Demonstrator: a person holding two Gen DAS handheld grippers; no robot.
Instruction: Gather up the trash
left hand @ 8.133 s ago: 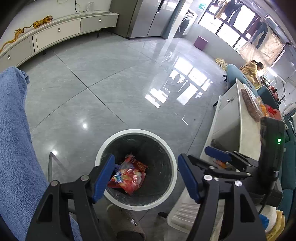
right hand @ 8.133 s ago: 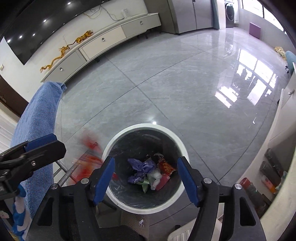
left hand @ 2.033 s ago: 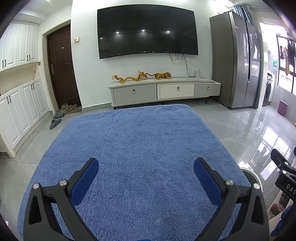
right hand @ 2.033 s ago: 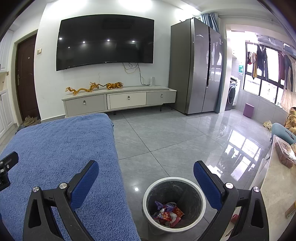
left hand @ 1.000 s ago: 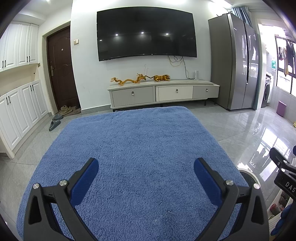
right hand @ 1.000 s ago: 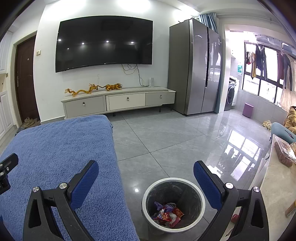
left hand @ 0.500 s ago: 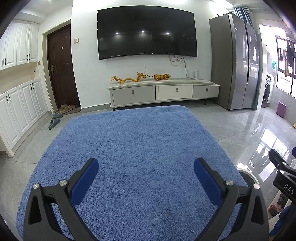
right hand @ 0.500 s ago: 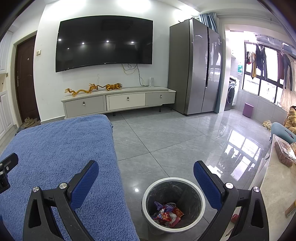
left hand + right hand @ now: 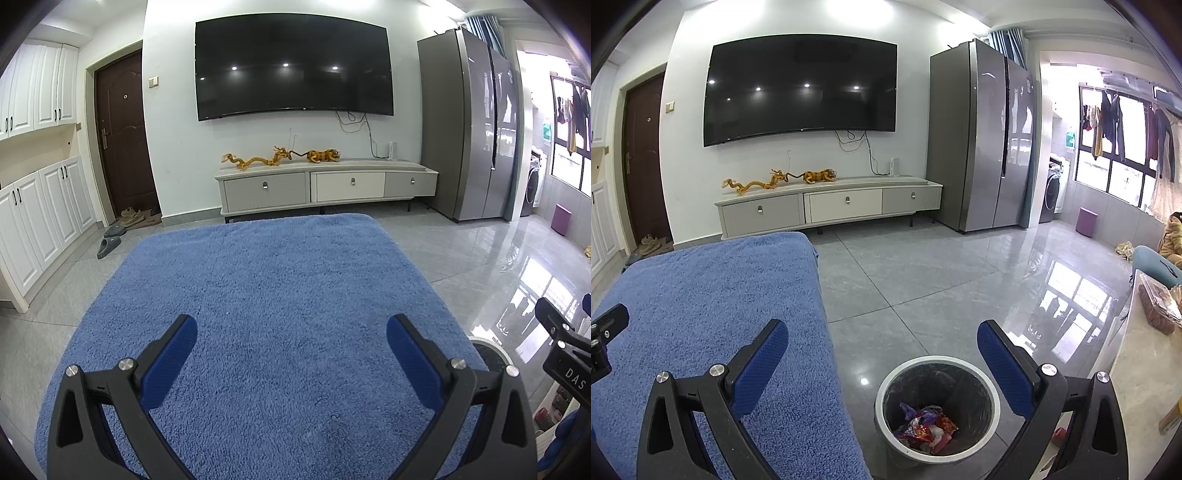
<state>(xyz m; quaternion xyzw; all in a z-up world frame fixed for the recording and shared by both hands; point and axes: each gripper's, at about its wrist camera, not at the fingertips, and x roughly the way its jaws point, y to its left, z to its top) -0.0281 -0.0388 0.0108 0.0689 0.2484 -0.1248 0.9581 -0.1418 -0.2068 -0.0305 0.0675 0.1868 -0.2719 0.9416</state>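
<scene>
Blue towel-covered counter (image 9: 288, 314) fills the left wrist view, nothing lying on it. Beside its right edge, on the grey tile floor (image 9: 923, 280), stands the white-rimmed trash bin (image 9: 991, 387) — crumpled snack wrappers (image 9: 927, 430) heaped at its bottom. Left tool (image 9: 291, 345) over the towel, fingers wide apart, gripping nothing. Right tool (image 9: 882, 347) — fingers wide apart too, holding nothing, above and just short of the bin.

A round trash bin (image 9: 937, 406) with a white rim and a dark liner stands upright on the grey tiled floor, near, just right of the blue-covered surface. Crumpled wrappers (image 9: 925, 428), red, purple and white, lie heaped at its bottom.
</scene>
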